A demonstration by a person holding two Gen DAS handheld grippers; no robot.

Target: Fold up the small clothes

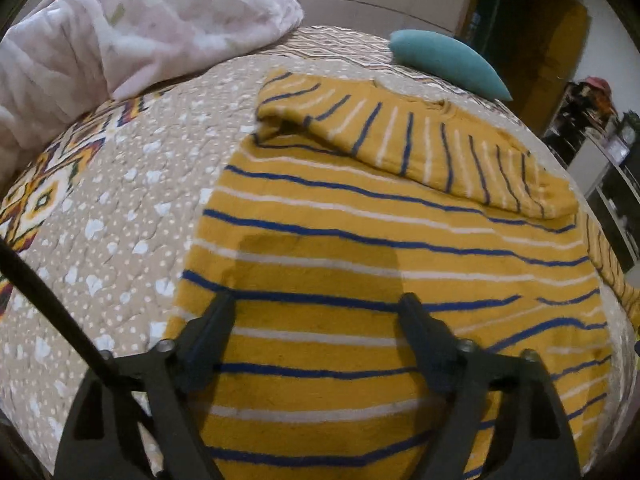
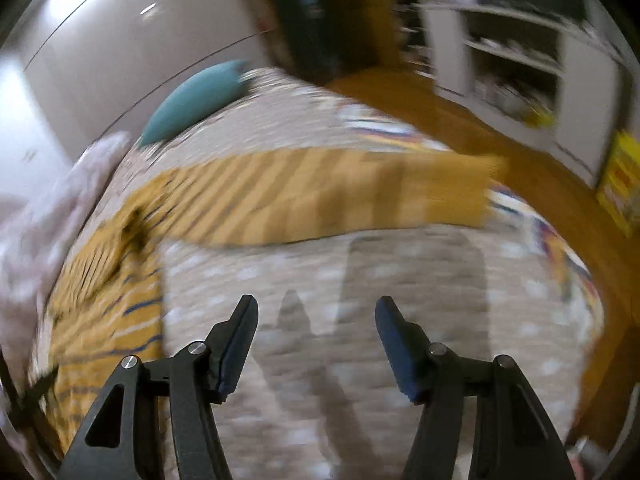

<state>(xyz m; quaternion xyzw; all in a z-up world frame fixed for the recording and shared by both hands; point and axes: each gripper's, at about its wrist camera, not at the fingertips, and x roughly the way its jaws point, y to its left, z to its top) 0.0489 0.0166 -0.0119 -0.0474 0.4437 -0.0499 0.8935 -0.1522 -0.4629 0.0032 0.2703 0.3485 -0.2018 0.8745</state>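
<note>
Across the whole scene is a bed with a tan quilted bedspread (image 1: 120, 208), dotted with little white flowers and edged with a bright geometric border. It fills most of both wrist views, though the right wrist view is pretty smeared with blur.

Up in the far left corner of the bed there's a big crumpled pale pink blanket (image 1: 132, 28), bunched up in a heap and sitting on the bedspread.

Next biggest is the mustard yellow sweater (image 1: 360, 240) with thin blue and white stripes. It's lying flat in the middle of the bed, and one sleeve (image 1: 420, 140) is folded across the chest, just below the neckline. In the right wrist view the other sleeve (image 2: 320, 196) stretches straight out sideways over the bedspread, not folded in yet.

Beyond the sweater, near the far edge of the bed, there's a teal pillow (image 1: 448, 62), close to the collar but not touching it as far as I can see.

Then the grippers. The left gripper (image 1: 316, 304) hangs right over the lower body of the sweater, jaws spread wide with nothing pinched between them, just striped knit underneath. The right gripper (image 2: 316, 308) hangs over bare bedspread, beside the sweater's body and nearer than the stretched-out sleeve, jaws also apart and holding nothing.
</note>
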